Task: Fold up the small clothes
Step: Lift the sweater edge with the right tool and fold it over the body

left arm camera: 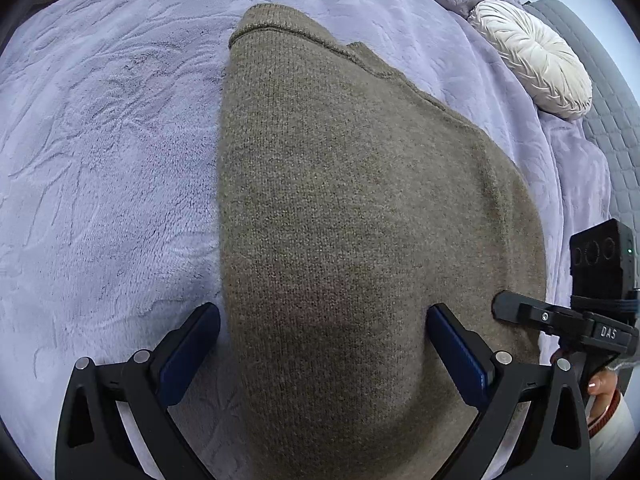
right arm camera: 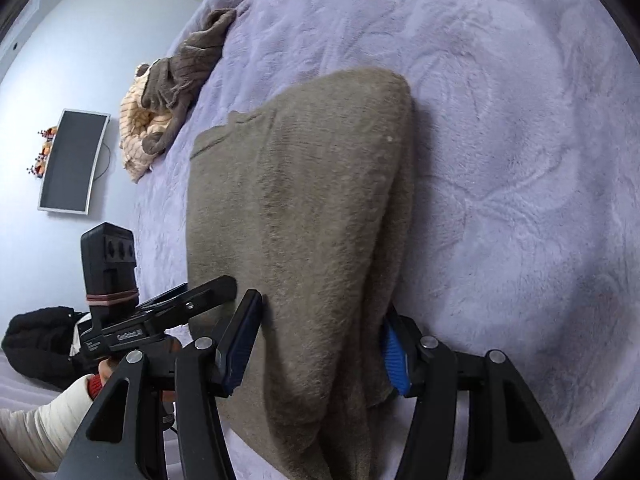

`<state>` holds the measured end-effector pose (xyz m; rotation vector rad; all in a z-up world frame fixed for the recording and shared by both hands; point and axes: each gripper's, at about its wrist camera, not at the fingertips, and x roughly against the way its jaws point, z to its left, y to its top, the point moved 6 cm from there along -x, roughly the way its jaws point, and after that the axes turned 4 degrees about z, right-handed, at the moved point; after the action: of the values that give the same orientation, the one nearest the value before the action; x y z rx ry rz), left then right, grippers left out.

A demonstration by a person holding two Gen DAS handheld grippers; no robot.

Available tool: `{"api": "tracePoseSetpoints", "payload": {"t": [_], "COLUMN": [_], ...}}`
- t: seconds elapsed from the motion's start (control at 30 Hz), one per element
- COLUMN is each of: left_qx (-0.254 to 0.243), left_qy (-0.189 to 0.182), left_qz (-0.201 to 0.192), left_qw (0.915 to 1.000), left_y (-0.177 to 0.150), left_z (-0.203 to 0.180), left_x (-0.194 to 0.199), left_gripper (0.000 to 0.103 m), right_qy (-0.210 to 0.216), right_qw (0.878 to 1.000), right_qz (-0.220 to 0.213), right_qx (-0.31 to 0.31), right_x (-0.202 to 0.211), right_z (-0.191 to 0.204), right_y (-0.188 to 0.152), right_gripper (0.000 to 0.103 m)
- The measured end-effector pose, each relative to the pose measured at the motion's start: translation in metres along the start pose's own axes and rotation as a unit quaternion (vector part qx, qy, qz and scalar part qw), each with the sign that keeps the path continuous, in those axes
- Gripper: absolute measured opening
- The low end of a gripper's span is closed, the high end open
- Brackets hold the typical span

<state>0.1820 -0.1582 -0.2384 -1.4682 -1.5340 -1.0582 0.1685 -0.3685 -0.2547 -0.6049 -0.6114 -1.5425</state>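
Observation:
A taupe knit sweater (left arm camera: 352,208) lies folded on a lavender plush blanket (left arm camera: 104,168). My left gripper (left arm camera: 322,316) is open, its blue-padded fingers straddling the near end of the sweater. The right gripper shows at the right edge of the left wrist view (left arm camera: 520,312). In the right wrist view the same sweater (right arm camera: 304,216) runs away from me. My right gripper (right arm camera: 320,320) is open, with the sweater's near end bunched between its fingers. The left gripper (right arm camera: 208,288) appears at the sweater's left edge.
A round white pleated cushion (left arm camera: 532,56) and a grey quilted headboard (left arm camera: 612,128) are at the far right. A heap of brown and cream clothes (right arm camera: 168,100) lies at the bed's edge. A wall screen (right arm camera: 74,160) and a black bag (right arm camera: 40,340) lie beyond.

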Motion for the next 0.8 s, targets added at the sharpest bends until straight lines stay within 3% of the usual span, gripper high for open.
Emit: {"api": "tracePoseSetpoints", "payload": {"t": [0.13,0.23,0.37,0.53,0.67,0.73,0.8], "left_qx": [-0.008,-0.043,-0.049,-0.051,-0.049,-0.048,-0.045], "left_qy": [0.012,0.021,0.026,0.023,0.026,0.027,0.019], "left_qz": [-0.001,-0.004,-0.007,-0.005,-0.009,-0.013,-0.022], "left_qw": [0.9999,0.9988,0.9984,0.9984,0.9984,0.9984,0.9986], "left_y": [0.006,0.011,0.015,0.017,0.018,0.014,0.013], "left_z": [-0.011,-0.028,-0.031,-0.033,-0.034,-0.028,-0.028], "left_x": [0.001,-0.001,-0.01,-0.012,-0.011,-0.006,-0.001], "left_gripper": [0.103,0.103,0.103,0.103,0.103,0.099,0.09], "right_qy": [0.046,0.064,0.033,0.066,0.065,0.061,0.059], "right_qw": [0.998,0.998,0.999,0.996,0.996,0.996,0.996], "right_qz": [0.006,0.004,0.018,0.006,0.004,0.005,0.003], "right_qx": [-0.043,-0.022,-0.012,-0.057,-0.065,-0.069,-0.072], "right_x": [-0.011,-0.011,-0.026,-0.033,-0.03,-0.029,-0.028], "right_z": [-0.017,-0.002,0.002,-0.009,-0.011,-0.009,-0.004], "right_y": [0.004,0.005,0.008,0.009,0.008,0.007,0.008], "right_gripper": [0.06,0.06,0.06,0.06,0.058,0.056,0.047]}}
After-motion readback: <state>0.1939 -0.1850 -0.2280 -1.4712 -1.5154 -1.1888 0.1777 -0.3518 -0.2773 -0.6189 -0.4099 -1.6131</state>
